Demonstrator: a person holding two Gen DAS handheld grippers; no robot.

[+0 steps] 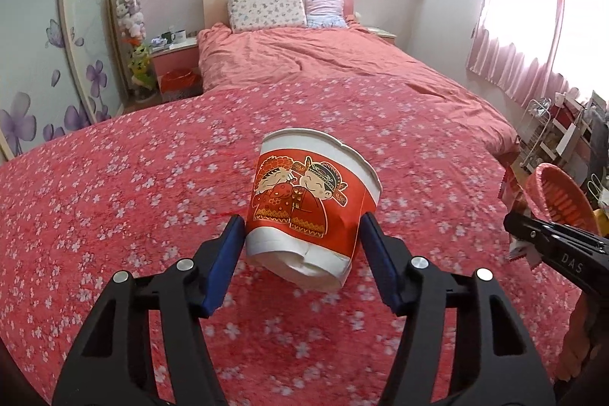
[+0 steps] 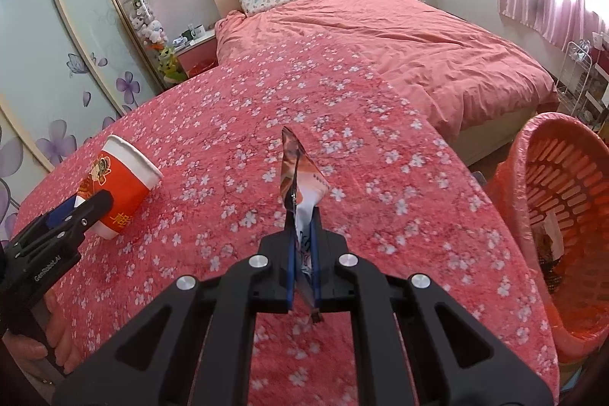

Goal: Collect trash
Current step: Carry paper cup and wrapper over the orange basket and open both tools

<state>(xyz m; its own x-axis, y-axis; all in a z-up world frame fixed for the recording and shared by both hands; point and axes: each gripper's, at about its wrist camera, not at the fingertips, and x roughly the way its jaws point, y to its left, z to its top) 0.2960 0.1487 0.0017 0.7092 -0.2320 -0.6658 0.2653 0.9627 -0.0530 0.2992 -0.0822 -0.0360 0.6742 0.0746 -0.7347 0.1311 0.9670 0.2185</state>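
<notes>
Pillows [image 1: 266, 11] top the pink bed [image 1: 342, 71] beside curtains [image 1: 525, 25].

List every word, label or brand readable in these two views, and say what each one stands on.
"DAS": on the right gripper, seen from the left wrist view.
"GenRobot.AI": on the left gripper, seen from the right wrist view.
Paper cup: gold characters near its base, too blurred to read.
Wrapper: small print, too small to read.

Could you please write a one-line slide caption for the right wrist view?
Right gripper pinches a snack wrapper above the floral bedspread, orange basket at right.
</notes>
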